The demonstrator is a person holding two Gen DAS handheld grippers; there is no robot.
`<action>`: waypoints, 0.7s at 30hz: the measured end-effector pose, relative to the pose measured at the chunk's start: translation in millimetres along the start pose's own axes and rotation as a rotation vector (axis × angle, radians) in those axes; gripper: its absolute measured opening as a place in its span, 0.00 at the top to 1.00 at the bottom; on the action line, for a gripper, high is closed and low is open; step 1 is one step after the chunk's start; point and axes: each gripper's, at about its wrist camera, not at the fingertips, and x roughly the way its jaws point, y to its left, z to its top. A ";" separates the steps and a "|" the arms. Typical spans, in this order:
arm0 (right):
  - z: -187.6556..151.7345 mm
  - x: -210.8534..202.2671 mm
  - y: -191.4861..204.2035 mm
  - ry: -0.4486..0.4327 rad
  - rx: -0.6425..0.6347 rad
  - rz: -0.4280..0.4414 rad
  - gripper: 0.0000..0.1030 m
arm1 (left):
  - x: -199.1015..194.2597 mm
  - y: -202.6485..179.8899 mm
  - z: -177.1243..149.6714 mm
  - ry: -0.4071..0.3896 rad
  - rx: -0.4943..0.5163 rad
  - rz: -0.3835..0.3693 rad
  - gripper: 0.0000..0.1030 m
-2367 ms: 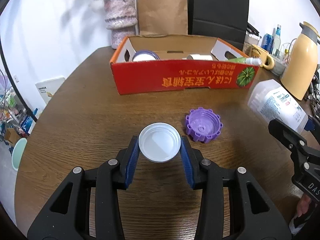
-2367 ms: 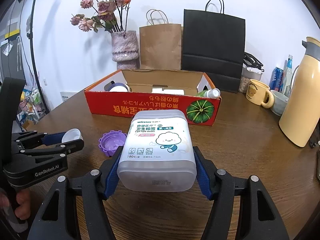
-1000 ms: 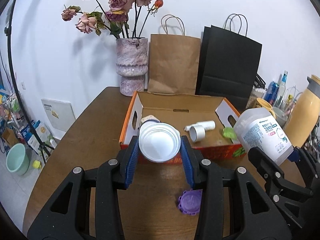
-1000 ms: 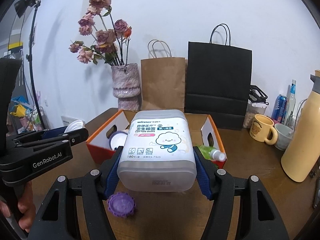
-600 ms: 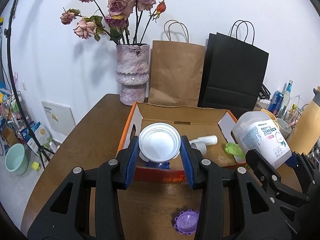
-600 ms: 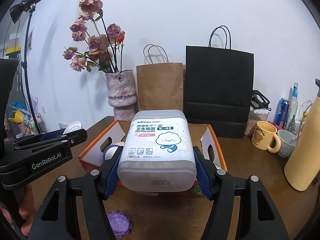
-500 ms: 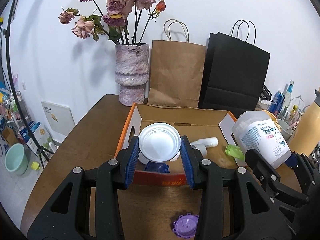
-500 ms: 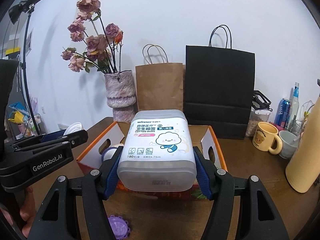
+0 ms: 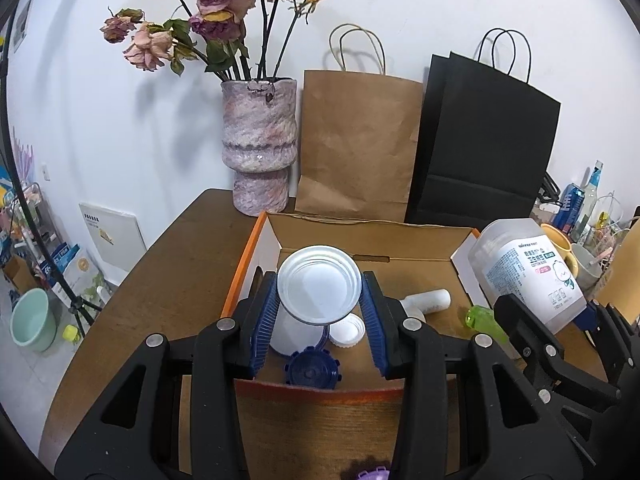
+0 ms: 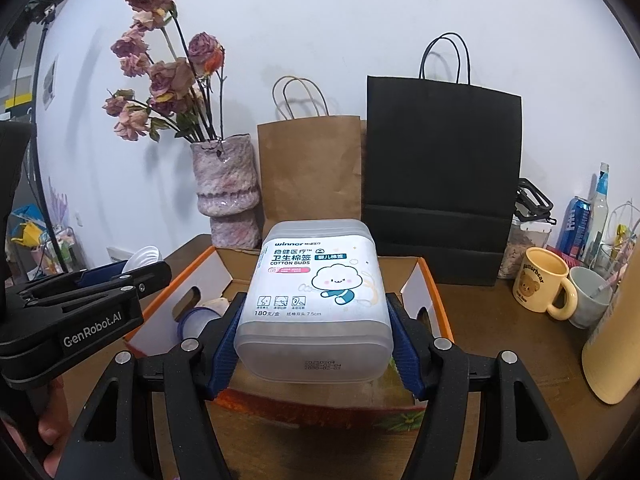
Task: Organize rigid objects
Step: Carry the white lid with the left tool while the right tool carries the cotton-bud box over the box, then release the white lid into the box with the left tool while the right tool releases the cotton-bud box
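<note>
The left gripper [image 9: 320,320] is pinched on a white round lid [image 9: 319,284], clamped edge to edge between the blue pads [image 9: 265,320]. The lid is held in the air above the near left part of the open cardboard box [image 9: 256,256], tilted so its hollow side faces the camera.

The right gripper [image 10: 314,344] is clamped on a translucent cotton bud container [image 10: 316,304], gripped by its two sides with the label facing up. It is held over the near wall of the same box, in the right half; in the left wrist view the container [image 9: 524,272] is seen at the box's right end.

Inside the box, under the held lid: a white jar [image 9: 294,334], a dark blue ribbed cap [image 9: 312,368] against the near wall, a small white cap [image 9: 346,330], a white tube [image 9: 426,300] and a green item [image 9: 482,318], possibly a bottle, partly hidden by the right gripper.

A purple ribbed cap [image 9: 370,474] is just visible on the wooden table [image 9: 160,280] at the bottom edge. Behind the box are a vase [image 9: 260,148] of dried roses, a brown paper bag [image 9: 356,144] and a black paper bag [image 9: 484,148]. A yellow bear mug [image 10: 540,284] stands to the right of the box.
</note>
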 end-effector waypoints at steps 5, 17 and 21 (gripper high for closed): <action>2.5 18.8 -2.6 0.016 -0.009 -0.004 0.32 | 14.6 0.2 4.6 0.009 0.003 0.010 0.64; 1.6 55.6 -5.5 0.059 -0.030 -0.009 0.32 | 45.9 2.8 10.8 0.029 0.026 0.040 0.64; 0.3 65.1 -6.4 0.072 -0.037 -0.013 0.32 | 56.0 3.7 11.3 0.040 0.036 0.047 0.64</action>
